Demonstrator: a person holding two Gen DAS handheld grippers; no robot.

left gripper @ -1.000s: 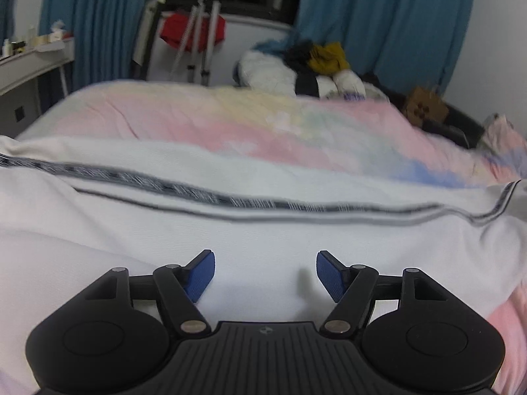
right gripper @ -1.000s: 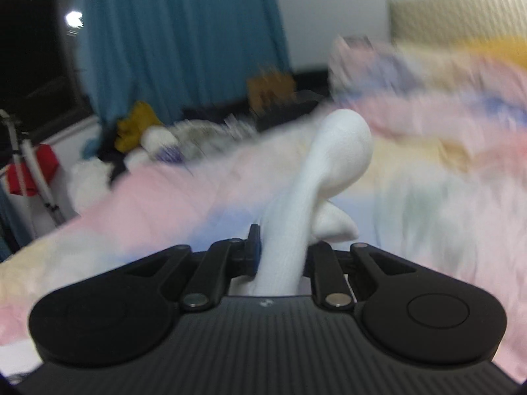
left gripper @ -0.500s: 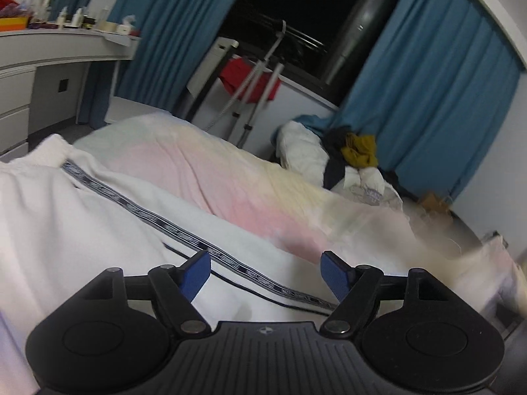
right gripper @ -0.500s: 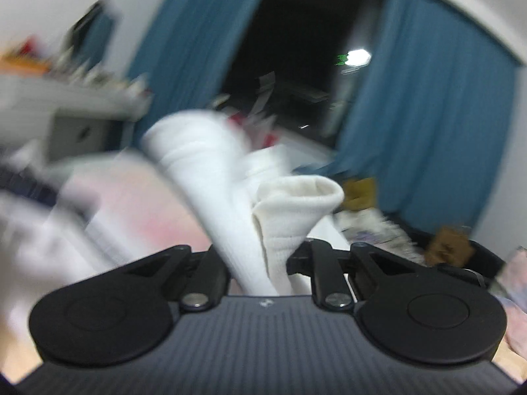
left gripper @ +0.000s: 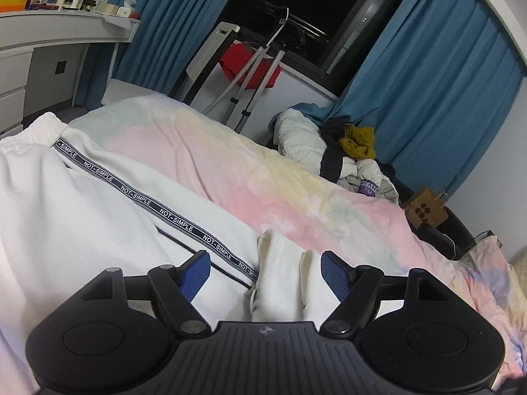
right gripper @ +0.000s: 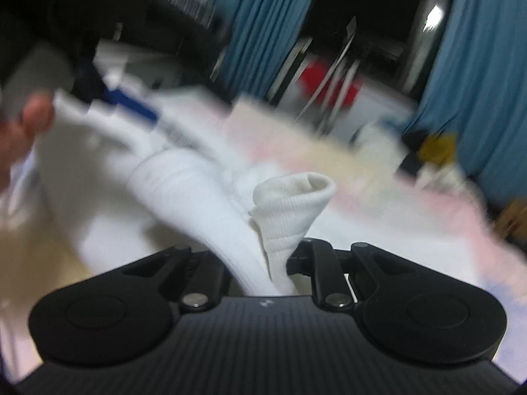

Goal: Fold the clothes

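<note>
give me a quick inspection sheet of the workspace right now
surface: bed with pastel quilt
job's things: white trousers with a lettered stripe spread on the quilt; white socks
clutter: clothes pile past the bed's far side, paper bag, bottles on desk
grippers: left gripper open, sock ends between its fingers; right gripper shut on the socks
cables: nothing seen
surroundings: blue curtains, dark window, drying rack with red cloth

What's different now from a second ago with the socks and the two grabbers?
The right gripper, shut on the white socks throughout, swung from over the pastel bedspread toward the left gripper. The socks now sit between that gripper's open blue fingers, where only the white trousers lay before. The left view also tilted up toward the window. The left gripper stayed open, and the trousers stayed on the bed.
</note>
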